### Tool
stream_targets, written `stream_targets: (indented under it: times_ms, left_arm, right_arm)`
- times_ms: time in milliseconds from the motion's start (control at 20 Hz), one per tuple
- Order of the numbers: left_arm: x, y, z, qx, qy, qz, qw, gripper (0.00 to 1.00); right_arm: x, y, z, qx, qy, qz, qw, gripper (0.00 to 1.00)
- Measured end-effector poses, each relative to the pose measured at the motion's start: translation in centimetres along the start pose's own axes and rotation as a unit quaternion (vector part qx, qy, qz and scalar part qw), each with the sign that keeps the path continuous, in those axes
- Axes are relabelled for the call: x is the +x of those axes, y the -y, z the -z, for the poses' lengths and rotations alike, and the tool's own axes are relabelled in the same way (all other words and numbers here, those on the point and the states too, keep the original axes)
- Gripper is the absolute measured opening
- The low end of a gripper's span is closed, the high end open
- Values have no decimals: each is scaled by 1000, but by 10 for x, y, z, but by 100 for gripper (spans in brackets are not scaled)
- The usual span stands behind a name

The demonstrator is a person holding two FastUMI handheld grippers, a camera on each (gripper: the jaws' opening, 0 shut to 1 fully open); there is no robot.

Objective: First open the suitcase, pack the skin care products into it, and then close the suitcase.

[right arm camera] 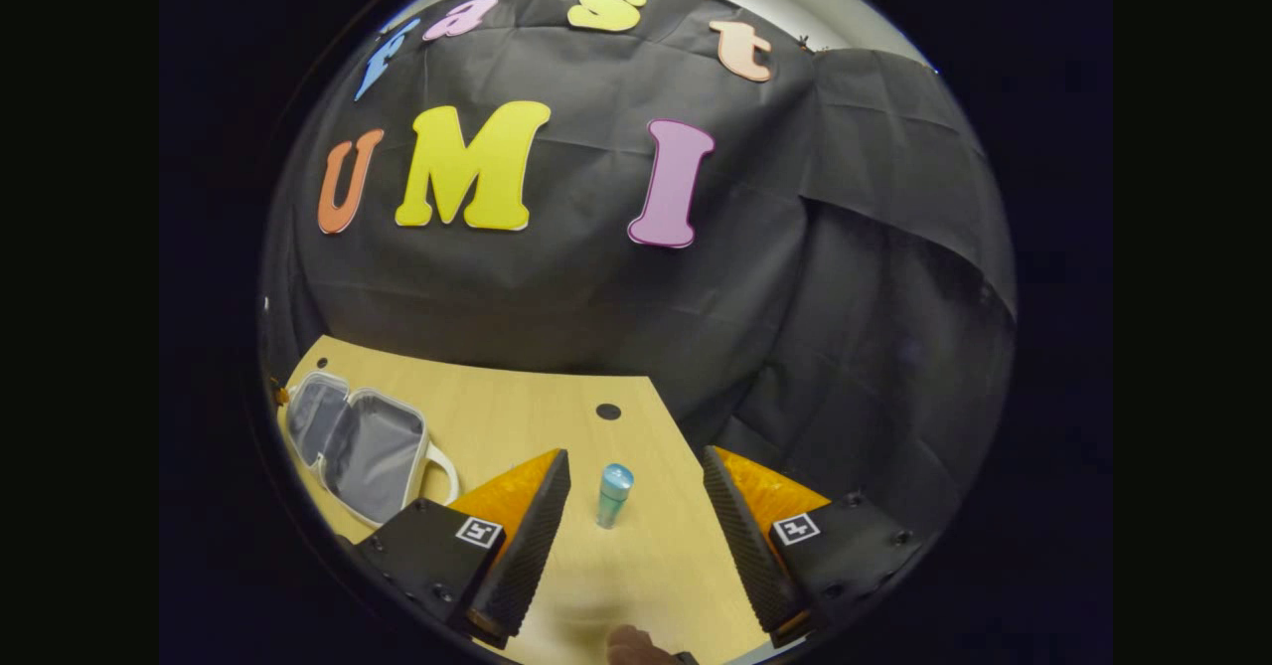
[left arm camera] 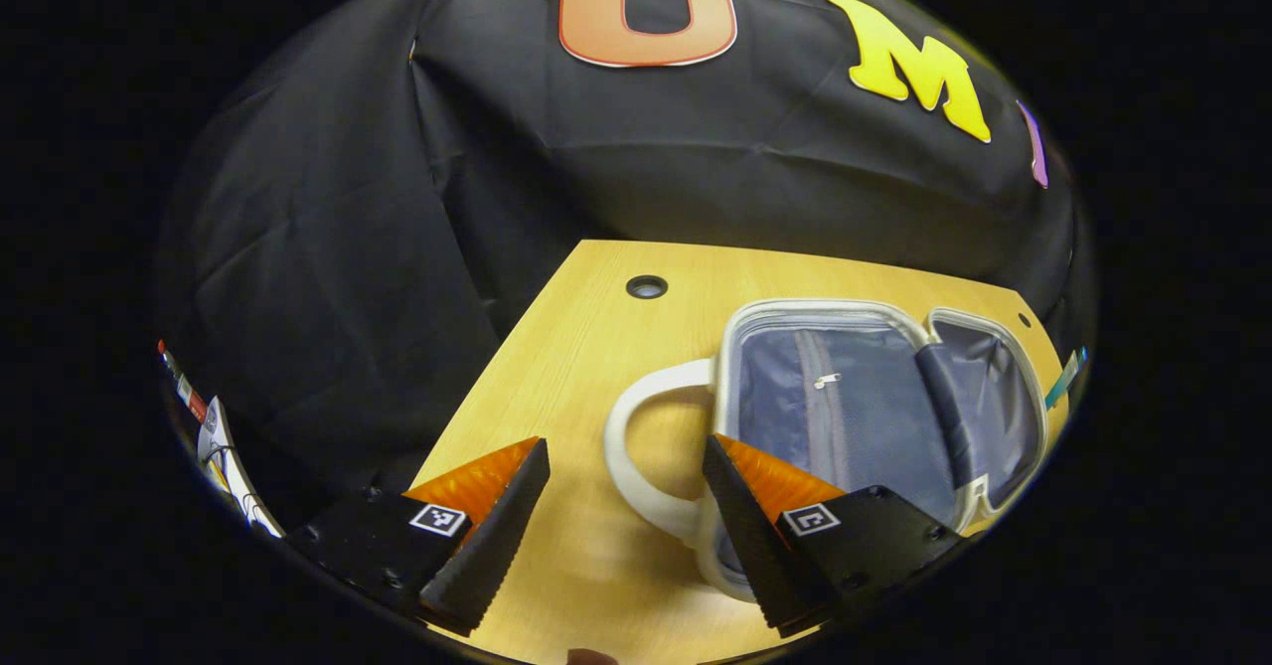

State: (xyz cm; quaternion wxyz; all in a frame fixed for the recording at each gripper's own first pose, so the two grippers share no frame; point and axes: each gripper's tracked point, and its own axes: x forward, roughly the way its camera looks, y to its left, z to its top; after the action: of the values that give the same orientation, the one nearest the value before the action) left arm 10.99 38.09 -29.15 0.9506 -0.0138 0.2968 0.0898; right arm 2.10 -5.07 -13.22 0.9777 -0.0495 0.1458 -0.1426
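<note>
The right gripper (right arm camera: 631,536) is spread wide, the teal skin care bottle (right arm camera: 613,495) standing unpacked on the table (right arm camera: 517,416) just ahead. The left gripper (left arm camera: 626,531) gapes empty. Beyond, the suitcase (left arm camera: 874,407) lies open; packing and closing remain.

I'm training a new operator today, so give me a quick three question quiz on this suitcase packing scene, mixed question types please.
1. True or false: the suitcase lies open on the table.
2. Multiple choice: in the right gripper view, the teal skin care bottle is
A. inside the suitcase
B. standing on the table between the open jaws of the right gripper, touching neither
C. clamped in the left gripper
3. Fill in: the suitcase's white ___ sits ahead of the left gripper, whose jaws are open.

Key: 1 true; 2 B; 3 handle.
</note>
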Motion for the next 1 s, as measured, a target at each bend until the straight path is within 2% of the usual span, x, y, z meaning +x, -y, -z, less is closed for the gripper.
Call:
stream_targets:
  times_ms: [200,500,750,1000]
  left_arm:
    - [-40,73,-28,18,42,5,999,99]
    - [-101,249,-53,35,98,90,991,99]
    - [-144,385,-50,52,134,160,977,99]
    - [-159,493,-9,72,114,219,966,99]
  right_arm:
    - [11,21,7,-8,1,-20,1000,80]
    - [40,75,25,5,-16,-32,999,80]
    - [54,106,41,-6,-26,-53,998,80]
    - [67,126,57,-22,-34,-74,996,80]
